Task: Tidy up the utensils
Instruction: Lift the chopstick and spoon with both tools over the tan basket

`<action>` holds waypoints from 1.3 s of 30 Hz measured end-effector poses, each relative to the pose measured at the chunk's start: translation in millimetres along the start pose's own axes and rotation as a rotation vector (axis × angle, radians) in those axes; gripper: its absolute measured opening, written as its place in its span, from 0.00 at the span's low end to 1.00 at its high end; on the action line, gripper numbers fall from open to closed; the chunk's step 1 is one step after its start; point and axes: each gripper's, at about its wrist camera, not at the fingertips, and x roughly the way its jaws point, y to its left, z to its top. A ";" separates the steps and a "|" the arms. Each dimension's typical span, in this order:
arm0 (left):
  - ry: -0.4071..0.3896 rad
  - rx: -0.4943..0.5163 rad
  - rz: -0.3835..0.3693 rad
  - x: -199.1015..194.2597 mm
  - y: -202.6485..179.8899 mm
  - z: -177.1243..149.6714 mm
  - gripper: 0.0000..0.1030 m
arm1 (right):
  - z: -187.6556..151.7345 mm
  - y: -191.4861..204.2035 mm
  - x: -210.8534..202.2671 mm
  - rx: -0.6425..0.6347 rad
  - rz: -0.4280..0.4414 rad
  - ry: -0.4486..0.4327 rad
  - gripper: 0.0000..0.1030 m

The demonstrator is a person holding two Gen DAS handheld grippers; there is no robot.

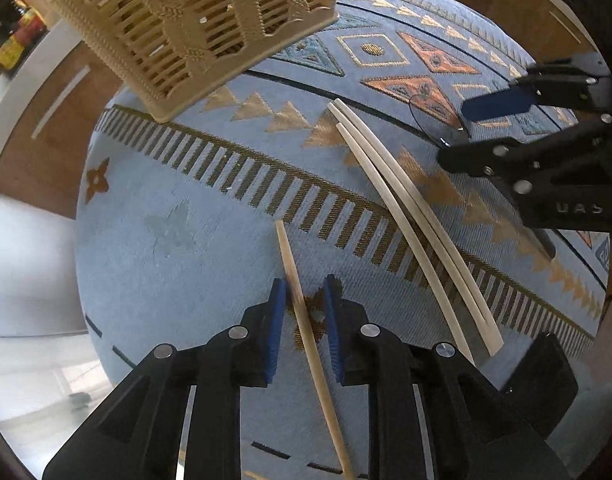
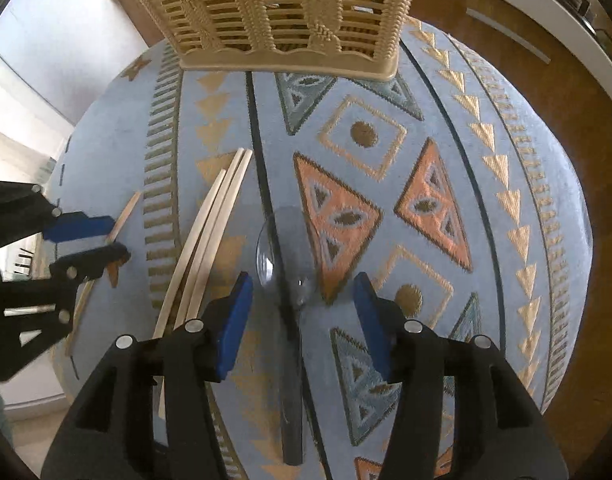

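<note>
A cream slotted basket [image 1: 194,20] [image 2: 282,8] stands at the far end of a blue patterned mat [image 1: 166,200] [image 2: 485,160]. One pale chopstick [image 1: 290,260] lies between the blue pads of my left gripper [image 1: 306,292] [image 2: 120,240]; it sits close to the left pad, and the right pad is apart from it. Three more chopsticks [image 1: 405,216] [image 2: 210,224] lie together to the right. A clear spoon with a dark handle [image 2: 292,400] lies between the wide-set pads of my right gripper [image 2: 304,280] [image 1: 453,132], and neither pad touches it.
The mat lies on a brown wooden table [image 2: 525,60] [image 1: 34,152]. Bottles with red and yellow labels [image 1: 14,40] stand past the table's far left edge. A white ledge [image 2: 565,28] runs behind the table on the right.
</note>
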 end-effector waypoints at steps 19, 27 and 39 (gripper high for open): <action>-0.335 -0.232 -0.068 -46.9 23.9 -19.7 0.03 | 6.4 8.8 -61.3 -0.047 0.134 -0.265 0.29; -0.736 -0.401 -0.174 -140.3 49.5 -10.0 0.04 | 11.8 7.2 -139.3 -0.071 0.154 -0.499 0.29; -1.197 -0.432 -0.058 -231.6 54.5 47.4 0.04 | 71.4 -36.1 -225.8 0.093 0.240 -0.850 0.29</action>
